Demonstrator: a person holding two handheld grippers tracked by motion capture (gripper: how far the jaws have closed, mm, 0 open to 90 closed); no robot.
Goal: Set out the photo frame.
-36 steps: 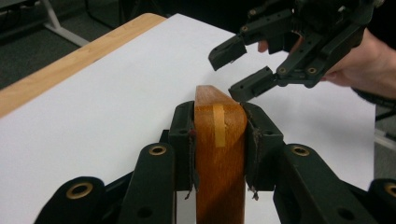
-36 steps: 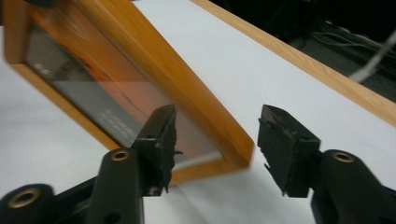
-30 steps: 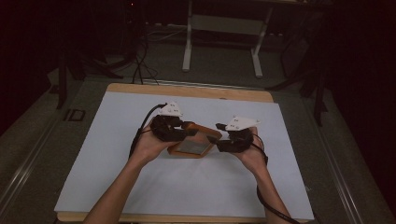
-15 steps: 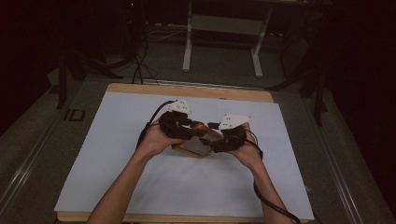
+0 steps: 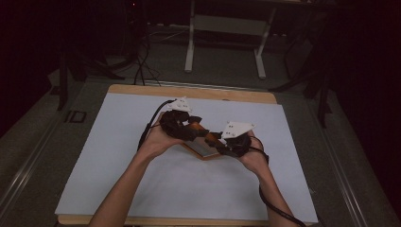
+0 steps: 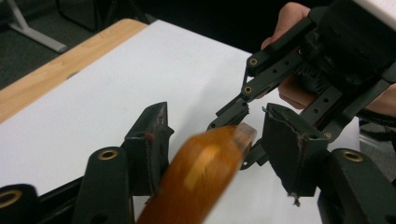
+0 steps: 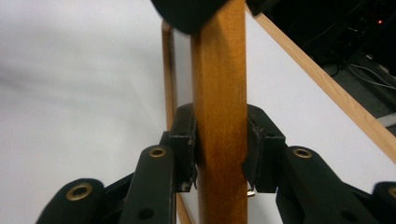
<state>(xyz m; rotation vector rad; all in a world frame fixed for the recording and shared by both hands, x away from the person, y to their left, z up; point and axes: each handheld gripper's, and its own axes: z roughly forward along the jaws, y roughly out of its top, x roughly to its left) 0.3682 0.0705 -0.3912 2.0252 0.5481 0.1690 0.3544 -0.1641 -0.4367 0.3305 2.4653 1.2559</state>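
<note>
Both grippers are working over the middle of the white sheet-covered wooden table (image 5: 142, 179), with a long, orange-brown varnished wooden bar (image 7: 219, 116) spanning between them. In the high view this bar (image 5: 201, 131) is running from the left gripper (image 5: 182, 126) down to the right gripper (image 5: 226, 145), held clear above a flat wooden-rimmed frame (image 5: 201, 152) lying on the sheet.

Right gripper (image 7: 219, 158): its two black jaws are pinching the bar from both sides, pads flat against the wood, no gap visible.

Left gripper (image 6: 215, 149): its jaws are standing spread, one to each side of the bar's near end (image 6: 205, 172), with daylight showing on both sides. The bar is blurred here, so whether it is resting on any part of this gripper cannot be told.

Handling judgement: the bar is looking stiff and fairly light, solid wood with a glossy finish, so it is likely to be somewhat slippery under rubber pads and apt to swivel if held at one point only. The squared long faces are offering the best purchase; taking hold across two opposite flat faces, near each end, should be resisting rotation. Breakage risk is appearing low, though the varnish could be scuffing. With one end only clamped, the free end may be sagging or swinging toward the frame beneath.
</note>
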